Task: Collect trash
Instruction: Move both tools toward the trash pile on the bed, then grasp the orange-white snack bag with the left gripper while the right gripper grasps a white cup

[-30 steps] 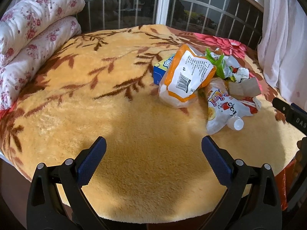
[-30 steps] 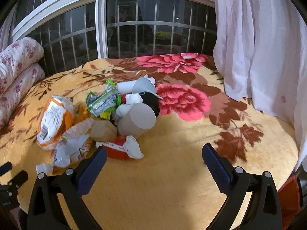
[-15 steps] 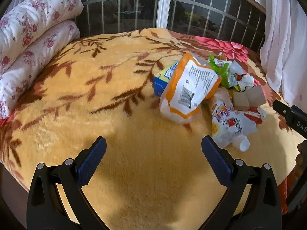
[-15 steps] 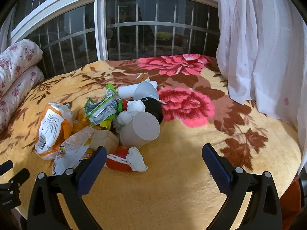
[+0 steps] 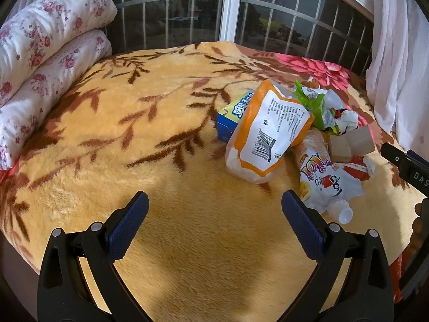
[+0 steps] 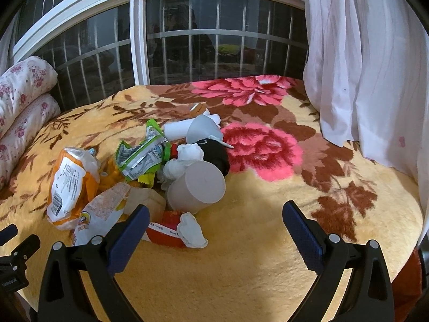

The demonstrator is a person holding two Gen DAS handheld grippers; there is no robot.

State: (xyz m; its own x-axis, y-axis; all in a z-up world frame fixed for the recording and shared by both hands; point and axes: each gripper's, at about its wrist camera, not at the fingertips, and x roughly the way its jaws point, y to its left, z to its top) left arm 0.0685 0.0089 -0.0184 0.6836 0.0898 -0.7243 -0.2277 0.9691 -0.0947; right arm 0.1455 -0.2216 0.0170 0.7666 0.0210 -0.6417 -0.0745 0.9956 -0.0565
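Observation:
A heap of trash lies on a yellow flowered blanket [image 5: 161,161]. It holds an orange-and-white snack bag [image 5: 268,134] [image 6: 69,185], a blue box [image 5: 233,112], a green wrapper [image 5: 313,102] [image 6: 142,155], a spouted drink pouch [image 5: 324,182], a grey paper cup [image 6: 198,187], a red-and-white wrapper [image 6: 174,230] and a black item [image 6: 214,153]. My left gripper [image 5: 214,225] is open over bare blanket, left of and nearer than the heap. My right gripper [image 6: 214,230] is open too, its left finger [image 6: 128,236] just in front of the heap's near edge.
Rolled floral bedding [image 5: 40,61] lies along the left side. A barred window [image 6: 187,40] runs behind the bed. A white curtain [image 6: 362,67] hangs at the right. The other gripper's black body [image 5: 407,163] shows at the right edge of the left wrist view.
Both grippers have advanced a little toward the heap, so the trash looks nearer and larger. Both stay open and hold nothing.

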